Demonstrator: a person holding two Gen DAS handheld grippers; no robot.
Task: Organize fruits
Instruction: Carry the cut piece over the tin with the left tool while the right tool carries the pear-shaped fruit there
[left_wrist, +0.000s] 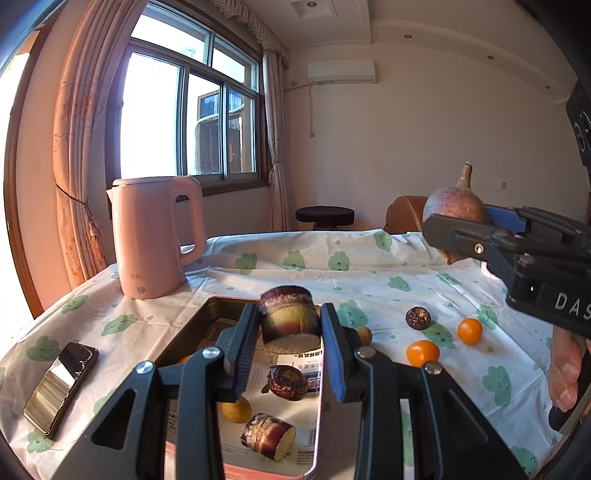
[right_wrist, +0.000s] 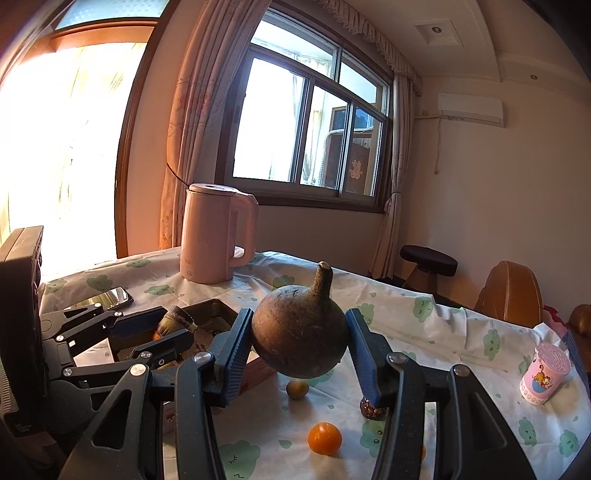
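In the left wrist view my left gripper (left_wrist: 290, 314) is shut on a short piece of purple and yellow sugarcane (left_wrist: 290, 321), held above a metal tray (left_wrist: 192, 328) lined with newspaper. In the tray lie another sugarcane piece (left_wrist: 267, 435), a dark water chestnut (left_wrist: 288, 382) and a small tan fruit (left_wrist: 236, 410). My right gripper (right_wrist: 299, 321) is shut on a round brown fruit with a long stem (right_wrist: 299, 332), lifted off the cloth. From the left wrist view, that right gripper (left_wrist: 456, 230) hangs at the right, above the table.
Loose on the green-patterned tablecloth (left_wrist: 369, 273) lie two oranges (left_wrist: 470, 331) (left_wrist: 422, 352), a water chestnut (left_wrist: 418, 318) and a small tan fruit (right_wrist: 297, 389). A pink kettle (left_wrist: 155, 236) stands at the back left, a phone (left_wrist: 61, 387) at the left, a pink cup (right_wrist: 545, 373) at the right.
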